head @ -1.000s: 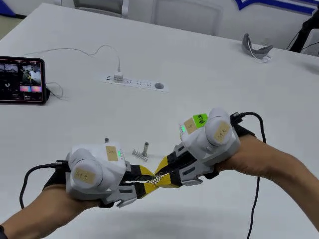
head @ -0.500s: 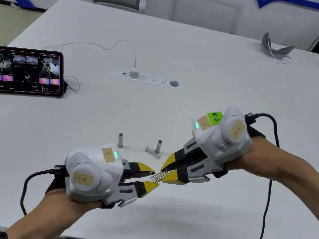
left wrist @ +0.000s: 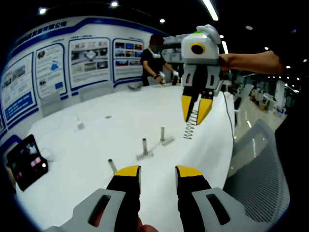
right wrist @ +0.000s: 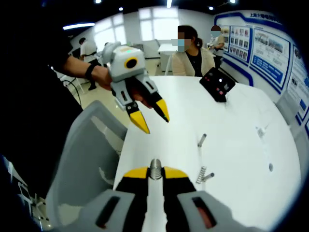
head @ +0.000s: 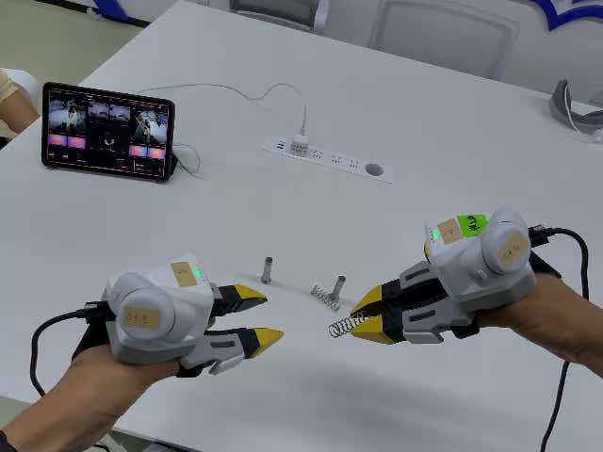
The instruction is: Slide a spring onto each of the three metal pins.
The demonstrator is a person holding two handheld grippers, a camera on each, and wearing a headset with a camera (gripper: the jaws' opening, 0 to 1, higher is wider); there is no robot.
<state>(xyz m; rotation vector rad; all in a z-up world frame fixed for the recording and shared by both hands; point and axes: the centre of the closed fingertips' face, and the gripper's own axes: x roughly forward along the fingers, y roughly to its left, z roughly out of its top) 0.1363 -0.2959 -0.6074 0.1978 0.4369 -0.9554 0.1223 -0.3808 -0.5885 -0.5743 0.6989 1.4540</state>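
Note:
My right gripper (head: pixel 366 316) is shut on one end of a small coil spring (head: pixel 344 326), which juts out leftward above the white table (head: pixel 452 160). The same spring (left wrist: pixel 190 128) hangs from its yellow tips in the left gripper view, and it shows end-on (right wrist: pixel 154 168) between the jaws in the right gripper view. My left gripper (head: pixel 259 317) hovers open and empty a short way to the left. Between and beyond the two grippers stand a bare metal pin (head: pixel 268 269) and a second pin (head: pixel 337 285). A loose spring (head: pixel 324 297) lies at the second pin's foot. A further pin (left wrist: pixel 162 133) stands behind.
A tablet (head: pixel 108 132) stands at the far left and a white power strip (head: pixel 325 155) with a cable lies beyond the pins. The table's near edge runs just under both grippers. A grey mesh chair (left wrist: pixel 260 169) sits off that edge. People stand in the background.
The two grippers, whose tips met at the spring a second ago, have drawn apart. The left has opened and pulled back left, and the right keeps the spring. The camera has shifted.

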